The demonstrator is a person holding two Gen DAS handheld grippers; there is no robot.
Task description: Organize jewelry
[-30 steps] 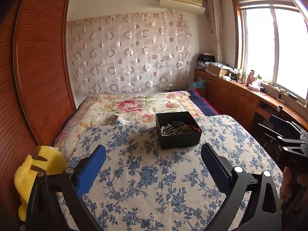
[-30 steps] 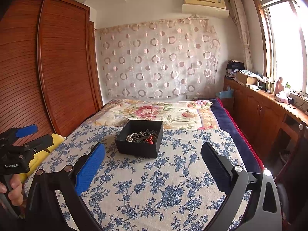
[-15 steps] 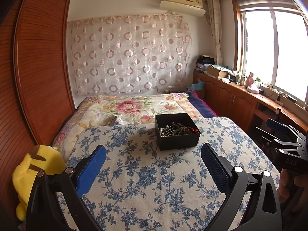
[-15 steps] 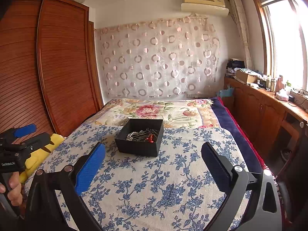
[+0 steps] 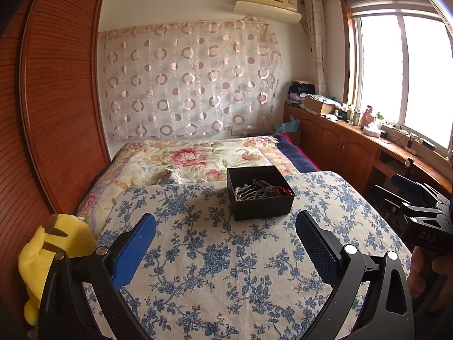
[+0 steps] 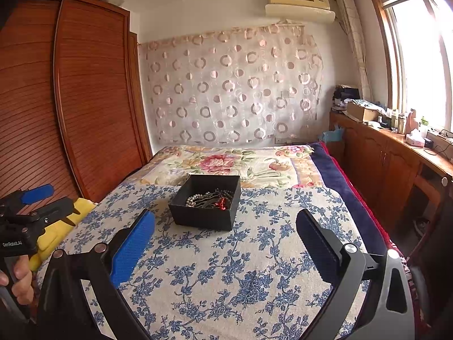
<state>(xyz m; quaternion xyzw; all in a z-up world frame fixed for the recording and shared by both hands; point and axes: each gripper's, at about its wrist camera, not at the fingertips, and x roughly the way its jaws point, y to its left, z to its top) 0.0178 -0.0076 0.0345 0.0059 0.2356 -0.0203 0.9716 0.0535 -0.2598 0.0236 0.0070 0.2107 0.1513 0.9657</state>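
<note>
two grippers, left gripper (image 5: 226, 228) and right gripper (image 6: 225, 226), hang spread and empty short of the black box (image 5: 260, 195), which keeps its jewelry (image 5: 262, 191) reachable for us.

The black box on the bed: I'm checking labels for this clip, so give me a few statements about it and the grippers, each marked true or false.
1. The black box has no lid on it. True.
2. The box is empty. False: a tangle of jewelry lies inside, including pale beads and a red piece.
3. The left gripper is shut on a necklace. False: its jaws stand wide apart, holding nothing.
4. The right gripper is open, short of the box. True.
5. The box sits on the blue floral cloth. True.
</note>
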